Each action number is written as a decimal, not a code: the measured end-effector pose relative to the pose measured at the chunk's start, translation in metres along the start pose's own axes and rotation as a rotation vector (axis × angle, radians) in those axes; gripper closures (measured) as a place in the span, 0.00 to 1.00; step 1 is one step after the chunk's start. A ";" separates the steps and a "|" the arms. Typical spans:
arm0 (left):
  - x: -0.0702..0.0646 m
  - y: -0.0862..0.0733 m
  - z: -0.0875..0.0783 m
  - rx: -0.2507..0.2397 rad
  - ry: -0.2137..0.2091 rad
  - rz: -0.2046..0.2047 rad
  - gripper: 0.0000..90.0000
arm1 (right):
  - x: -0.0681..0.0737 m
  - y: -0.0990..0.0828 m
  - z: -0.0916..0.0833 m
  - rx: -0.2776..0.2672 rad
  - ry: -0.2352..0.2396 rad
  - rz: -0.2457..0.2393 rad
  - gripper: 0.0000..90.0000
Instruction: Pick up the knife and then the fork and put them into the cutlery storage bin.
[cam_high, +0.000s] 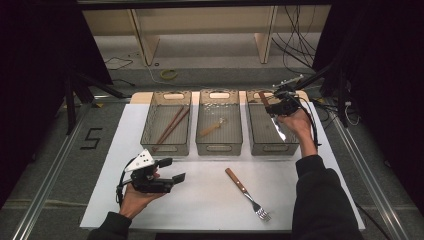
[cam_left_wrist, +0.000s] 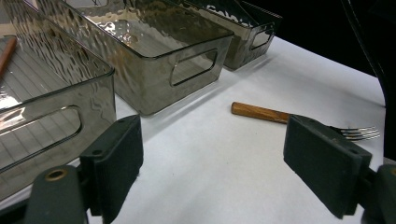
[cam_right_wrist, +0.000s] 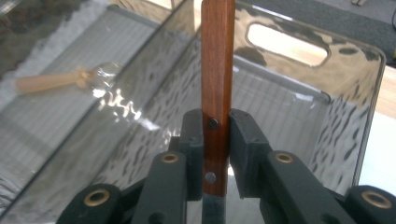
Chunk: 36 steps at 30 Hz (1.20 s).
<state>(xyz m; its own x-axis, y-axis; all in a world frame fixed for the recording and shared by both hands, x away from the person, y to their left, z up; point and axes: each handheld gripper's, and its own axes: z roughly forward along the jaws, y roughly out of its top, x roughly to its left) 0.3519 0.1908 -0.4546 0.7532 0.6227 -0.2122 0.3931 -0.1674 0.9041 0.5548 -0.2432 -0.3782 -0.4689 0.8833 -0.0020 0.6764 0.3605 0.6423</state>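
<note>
My right gripper (cam_high: 281, 106) hangs over the right-hand clear bin (cam_high: 272, 149), shut on a knife (cam_high: 278, 131). The right gripper view has its pads (cam_right_wrist: 216, 140) clamped on the riveted wooden handle (cam_right_wrist: 217, 70), which sticks out beyond the jaws. The shiny blade points back toward the person above the bin floor. On the white mat (cam_high: 210, 205) at the near left, my left gripper (cam_high: 172, 170) rests in the hand, open, with nothing between its jaws (cam_left_wrist: 215, 168). A fork with a wooden handle (cam_high: 246, 192) lies on the mat in front of the bins, to the right of the left gripper (cam_left_wrist: 261, 113).
Three clear bins stand in a row at the back of the mat. The left bin (cam_high: 166, 148) holds two brown chopsticks (cam_high: 171, 127). A pale wooden spoon (cam_high: 212, 127) lies in the middle bin (cam_high: 219, 149). Cables and shelf legs sit beyond the table.
</note>
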 end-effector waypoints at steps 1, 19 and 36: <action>0.000 0.000 0.000 0.000 0.000 0.000 0.22 | -0.001 -0.002 0.002 0.003 0.001 0.004 0.85; 0.000 0.000 0.000 0.002 0.001 0.000 0.21 | 0.022 -0.001 -0.011 -0.003 0.053 0.013 0.45; 0.000 -0.001 -0.003 -0.003 0.008 -0.003 0.21 | 0.084 -0.037 -0.052 -0.032 0.178 -0.113 0.36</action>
<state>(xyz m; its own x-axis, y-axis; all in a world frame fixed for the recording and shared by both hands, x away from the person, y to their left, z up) 0.3499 0.1932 -0.4546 0.7476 0.6295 -0.2116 0.3937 -0.1635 0.9046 0.4605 -0.1979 -0.3625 -0.6355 0.7699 0.0580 0.5969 0.4423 0.6694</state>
